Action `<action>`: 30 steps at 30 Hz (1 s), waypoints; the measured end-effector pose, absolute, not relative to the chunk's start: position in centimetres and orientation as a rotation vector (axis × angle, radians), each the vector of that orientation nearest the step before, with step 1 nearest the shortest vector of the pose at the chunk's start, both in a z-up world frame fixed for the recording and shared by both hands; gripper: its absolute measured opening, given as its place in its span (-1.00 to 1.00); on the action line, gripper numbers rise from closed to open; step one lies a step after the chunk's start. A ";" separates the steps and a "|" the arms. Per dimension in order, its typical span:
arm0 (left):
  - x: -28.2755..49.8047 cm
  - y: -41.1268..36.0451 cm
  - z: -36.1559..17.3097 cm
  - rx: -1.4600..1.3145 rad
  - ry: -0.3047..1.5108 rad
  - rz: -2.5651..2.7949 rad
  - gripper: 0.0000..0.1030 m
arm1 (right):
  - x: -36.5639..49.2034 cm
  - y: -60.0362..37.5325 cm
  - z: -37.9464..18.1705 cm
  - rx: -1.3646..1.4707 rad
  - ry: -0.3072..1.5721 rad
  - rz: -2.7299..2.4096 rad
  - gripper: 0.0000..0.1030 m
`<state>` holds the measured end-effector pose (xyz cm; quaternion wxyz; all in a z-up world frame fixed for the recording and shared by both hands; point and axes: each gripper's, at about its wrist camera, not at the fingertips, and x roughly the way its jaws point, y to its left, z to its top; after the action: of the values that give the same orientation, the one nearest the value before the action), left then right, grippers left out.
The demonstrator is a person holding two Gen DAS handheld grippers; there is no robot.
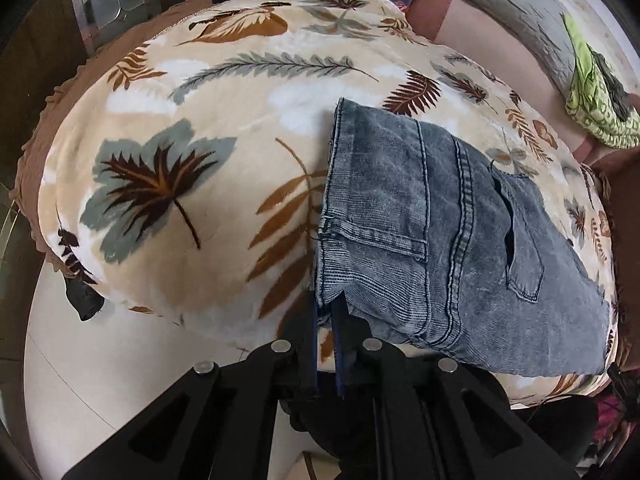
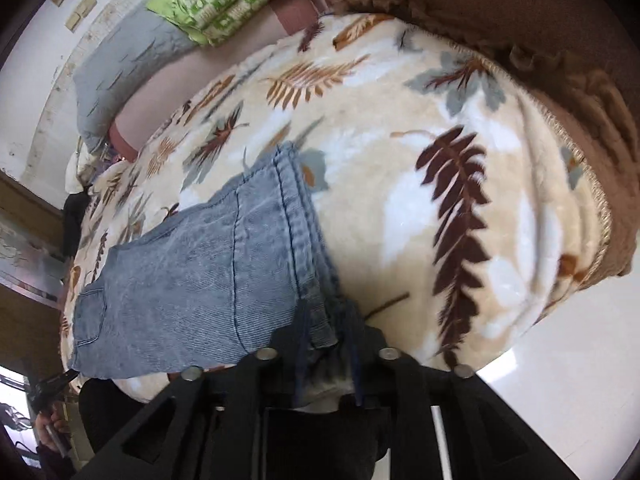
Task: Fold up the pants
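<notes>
Denim, washed grey-blue and already doubled into a compact bundle: the pants (image 1: 448, 232) lie on a leaf-print blanket (image 1: 180, 128), directly ahead of both tongs. The left gripper (image 1: 328, 320) pinches the near corner of the bundle's edge, jaws nearly pressed together on the cloth. The right gripper (image 2: 332, 340) likewise nips the stacked, seamed edge at its own near corner. Judging by the thick layers, this fabric will feel fairly heavy and hold a crease, yet sag between holds; gripping through all layers at seamed corners seems safest, since a shallow bite could shed the lower plies.
</notes>
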<state>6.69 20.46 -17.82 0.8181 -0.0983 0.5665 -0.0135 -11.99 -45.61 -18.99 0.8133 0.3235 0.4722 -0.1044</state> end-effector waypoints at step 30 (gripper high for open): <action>12.4 9.0 -13.2 -0.012 0.957 -0.149 -0.05 | 2.8 -43.0 -17.3 0.255 0.942 -0.400 -0.86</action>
<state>12.35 8.97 -13.19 0.8851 -0.0057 0.4598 -0.0716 2.75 -42.97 -17.31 0.8640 0.1218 0.4496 -0.1911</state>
